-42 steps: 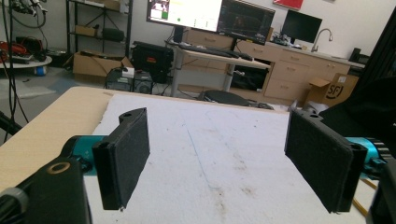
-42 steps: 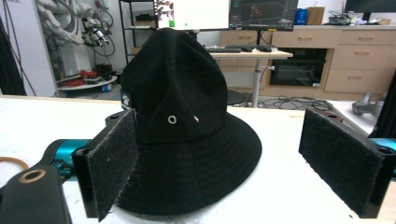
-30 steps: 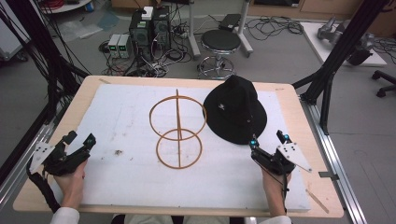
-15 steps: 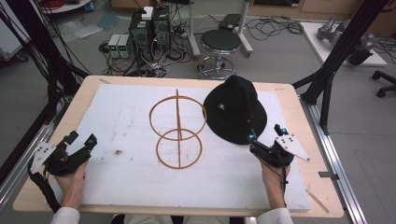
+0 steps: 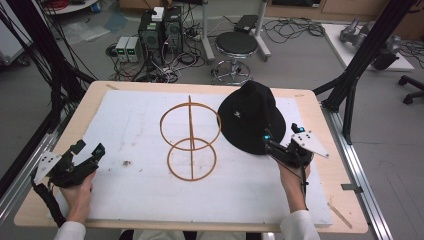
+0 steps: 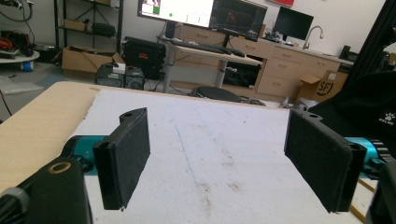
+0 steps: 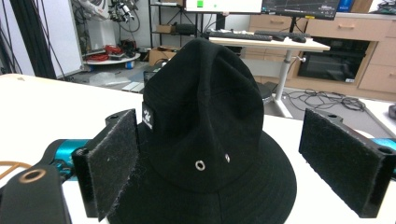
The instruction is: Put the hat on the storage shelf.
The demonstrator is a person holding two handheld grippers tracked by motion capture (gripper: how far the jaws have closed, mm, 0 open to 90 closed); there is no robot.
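The black bucket hat (image 5: 251, 117) sits crown-up on the white foam sheet (image 5: 140, 125) that covers the worktop (image 5: 310, 100), towards the far right corner, its brim flat on the sheet. Just beside it, at the middle of the worktop, stands a wooden ring stand (image 5: 190, 140) of two hoops on an upright rod, untouched and where it was a second ago.

The right claw (image 5: 266, 141) has moved forward and inward since a second ago: then it lay well short of the brim near the right edge, now its tips reach the near right edge of the brim. In the right gripper view the right claw (image 7: 238, 163) stands wide open, its felt-covered pads on either side of the hat (image 7: 205, 135), with the brim running between them; neither pad presses on the cloth, though whether the left pad brushes it I cannot tell.

The left claw (image 5: 90, 150) rests near the left near corner of the worktop, unchanged in place over the last second. In the left gripper view the left claw (image 6: 219, 154) is wide open over bare foam, with nothing between its pads
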